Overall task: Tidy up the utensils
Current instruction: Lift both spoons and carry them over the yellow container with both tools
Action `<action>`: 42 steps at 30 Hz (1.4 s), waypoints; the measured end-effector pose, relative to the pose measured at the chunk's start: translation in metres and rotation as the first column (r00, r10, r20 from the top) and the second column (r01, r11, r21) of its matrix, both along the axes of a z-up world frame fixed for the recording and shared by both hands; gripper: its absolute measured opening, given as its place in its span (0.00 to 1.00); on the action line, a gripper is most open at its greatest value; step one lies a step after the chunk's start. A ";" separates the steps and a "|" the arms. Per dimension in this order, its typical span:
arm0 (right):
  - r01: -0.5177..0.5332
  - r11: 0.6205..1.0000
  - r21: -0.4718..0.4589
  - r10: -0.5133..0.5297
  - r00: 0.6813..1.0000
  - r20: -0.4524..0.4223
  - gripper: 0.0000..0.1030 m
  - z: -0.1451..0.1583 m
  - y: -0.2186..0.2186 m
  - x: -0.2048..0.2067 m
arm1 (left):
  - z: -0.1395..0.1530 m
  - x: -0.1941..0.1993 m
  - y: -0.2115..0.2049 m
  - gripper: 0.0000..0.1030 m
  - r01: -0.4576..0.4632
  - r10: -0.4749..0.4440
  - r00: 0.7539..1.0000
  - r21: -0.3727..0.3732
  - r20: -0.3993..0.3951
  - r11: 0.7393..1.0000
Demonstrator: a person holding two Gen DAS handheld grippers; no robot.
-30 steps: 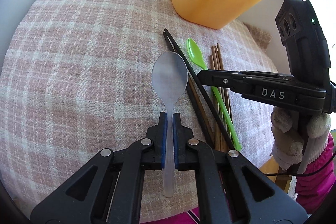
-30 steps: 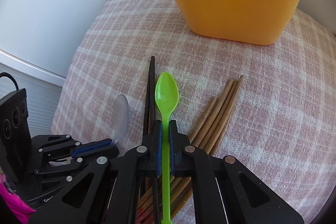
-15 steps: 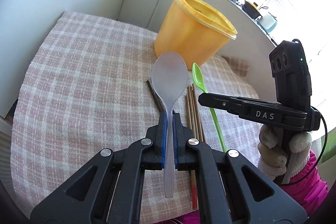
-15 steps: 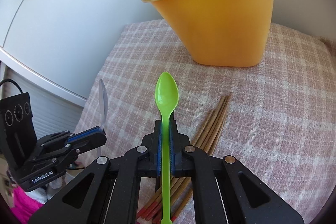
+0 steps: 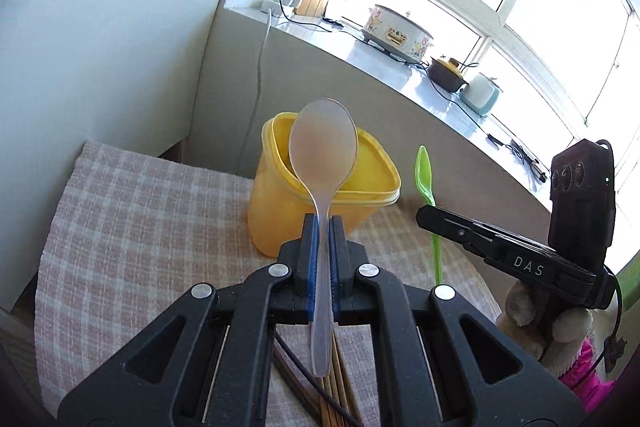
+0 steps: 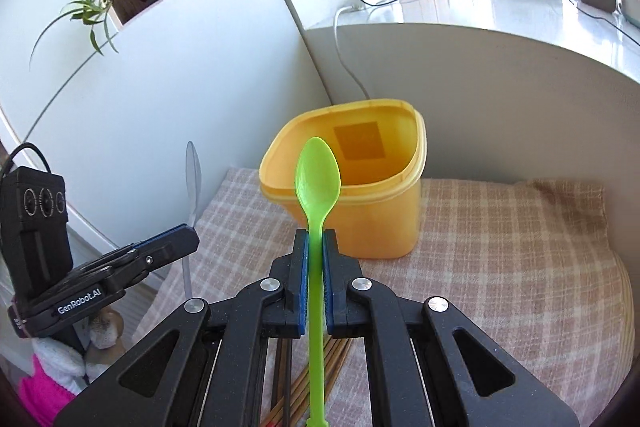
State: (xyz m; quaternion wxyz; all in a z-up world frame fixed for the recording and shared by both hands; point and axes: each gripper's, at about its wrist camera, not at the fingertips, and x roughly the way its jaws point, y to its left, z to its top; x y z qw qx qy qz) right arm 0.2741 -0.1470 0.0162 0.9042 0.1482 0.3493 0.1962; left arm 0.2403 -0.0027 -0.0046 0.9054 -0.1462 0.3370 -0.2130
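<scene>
the yellow tub (image 6: pixel 352 187) stands open at the far side of the checked tabletop (image 6: pixel 500 247), the goal for both spoons. the left gripper (image 5: pixel 323 227) is clamped on the clear spoon (image 5: pixel 323 155), the right gripper (image 6: pixel 315 239) on the green spoon (image 6: pixel 317 179), both raised near the rim. best carry each over the opening, tip it in, then release; chopsticks (image 5: pixel 334 387) wait on the near tabletop.

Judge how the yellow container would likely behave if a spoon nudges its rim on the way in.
The yellow container looks like thin, empty plastic, so probably light. It is tall with a narrower base on soft checked cloth, so a rim nudge could slide or tip it.
</scene>
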 end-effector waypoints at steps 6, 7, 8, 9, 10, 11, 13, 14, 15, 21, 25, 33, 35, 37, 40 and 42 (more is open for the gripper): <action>0.034 0.999 0.017 -0.035 0.998 0.051 0.05 0.017 -0.005 0.023 | 0.025 0.030 -0.005 0.03 -0.018 0.018 0.998 -0.011 0.066 1.000; 0.037 0.999 0.019 -0.039 0.997 0.061 0.05 0.020 -0.009 0.027 | 0.029 0.036 -0.006 0.03 -0.019 0.020 0.997 -0.014 0.074 1.000; 0.044 0.999 0.023 -0.045 0.996 0.071 0.05 0.024 -0.009 0.031 | 0.033 0.041 -0.008 0.03 -0.020 0.021 0.996 -0.013 0.084 1.000; 0.048 0.998 0.028 -0.050 0.996 0.079 0.04 0.027 -0.010 0.035 | 0.037 0.048 -0.010 0.03 -0.022 0.023 0.995 -0.007 0.095 1.000; 0.054 0.998 0.033 -0.057 0.994 0.089 0.04 0.030 -0.011 0.040 | 0.040 0.053 -0.011 0.03 -0.026 0.027 0.994 -0.003 0.103 1.000; 0.062 0.997 0.036 -0.065 0.993 0.099 0.04 0.034 -0.011 0.043 | 0.042 0.060 -0.013 0.03 -0.027 0.028 0.994 -0.004 0.107 1.000; 0.077 0.996 0.035 -0.080 0.990 0.117 0.04 0.040 -0.012 0.053 | 0.045 0.072 -0.016 0.03 -0.033 0.033 0.994 0.000 0.108 0.999; 0.085 0.996 0.035 -0.088 0.988 0.126 0.04 0.042 -0.012 0.056 | 0.045 0.078 -0.017 0.03 -0.040 0.040 0.993 0.000 0.109 0.999; 0.093 0.995 0.030 -0.096 0.987 0.131 0.05 0.042 -0.012 0.061 | 0.044 0.083 -0.018 0.03 -0.041 0.041 0.993 -0.004 0.108 0.999; 0.133 0.991 0.029 -0.136 0.978 0.159 0.04 0.039 -0.012 0.084 | 0.030 0.110 -0.027 0.03 -0.044 0.046 0.996 -0.030 0.081 0.999; 0.158 0.986 0.048 -0.165 0.967 0.193 0.04 0.041 -0.016 0.096 | 0.026 0.119 -0.028 0.03 -0.046 0.048 0.995 -0.038 0.082 0.998; 0.182 0.983 -0.026 -0.168 0.948 0.271 0.04 0.038 0.000 0.111 | 0.016 0.128 -0.030 0.03 -0.044 0.047 0.994 -0.028 0.096 0.999; 0.177 0.983 -0.046 -0.157 0.946 0.283 0.04 0.034 0.005 0.110 | 0.012 0.129 -0.031 0.03 -0.047 0.049 0.994 -0.023 0.095 0.999; 0.175 0.983 -0.059 -0.151 0.944 0.294 0.04 0.031 0.008 0.110 | 0.008 0.131 -0.030 0.03 -0.050 0.052 0.994 -0.027 0.091 0.998; 0.172 0.983 -0.069 -0.145 0.946 0.290 0.04 0.027 0.009 0.111 | 0.004 0.132 -0.029 0.03 -0.054 0.056 0.995 -0.029 0.085 0.998; 0.170 0.984 -0.058 -0.148 0.950 0.275 0.04 0.025 0.005 0.110 | 0.001 0.132 -0.029 0.03 -0.051 0.053 0.995 -0.025 0.082 0.998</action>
